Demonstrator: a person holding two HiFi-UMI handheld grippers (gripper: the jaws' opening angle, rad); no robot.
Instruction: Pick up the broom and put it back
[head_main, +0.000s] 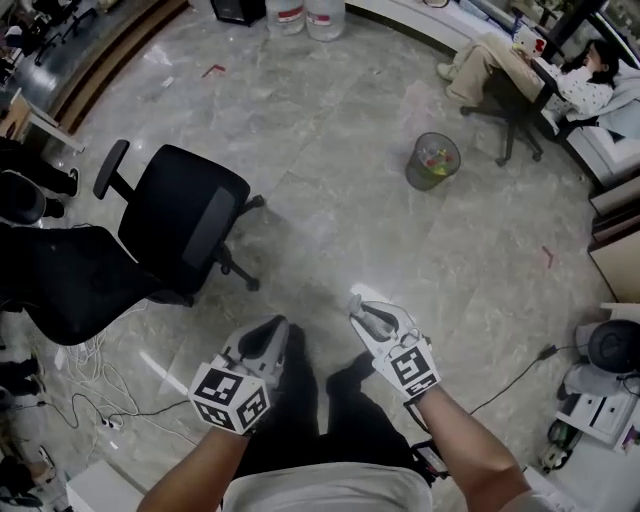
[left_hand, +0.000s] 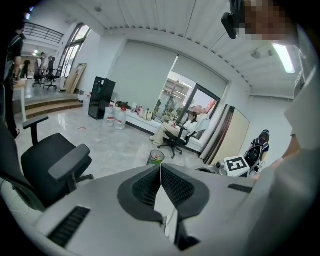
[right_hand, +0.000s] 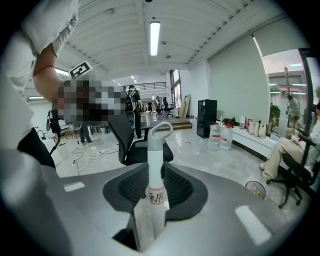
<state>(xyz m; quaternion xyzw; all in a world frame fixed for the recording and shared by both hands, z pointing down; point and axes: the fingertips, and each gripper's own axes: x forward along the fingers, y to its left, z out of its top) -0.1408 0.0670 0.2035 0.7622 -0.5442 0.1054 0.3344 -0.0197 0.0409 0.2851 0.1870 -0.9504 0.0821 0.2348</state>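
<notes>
R gripper (right_hand: 155, 189) jaws were clamped on the broom handle (right_hand: 154, 150) near its loop end, right of the office chair (head_main: 185, 215). L gripper (left_hand: 161, 186) jaws were shut w/ nothing in them. Risk imo: a one-handed hold that far up, so the unseen end could swing into the chair or slip.
</notes>
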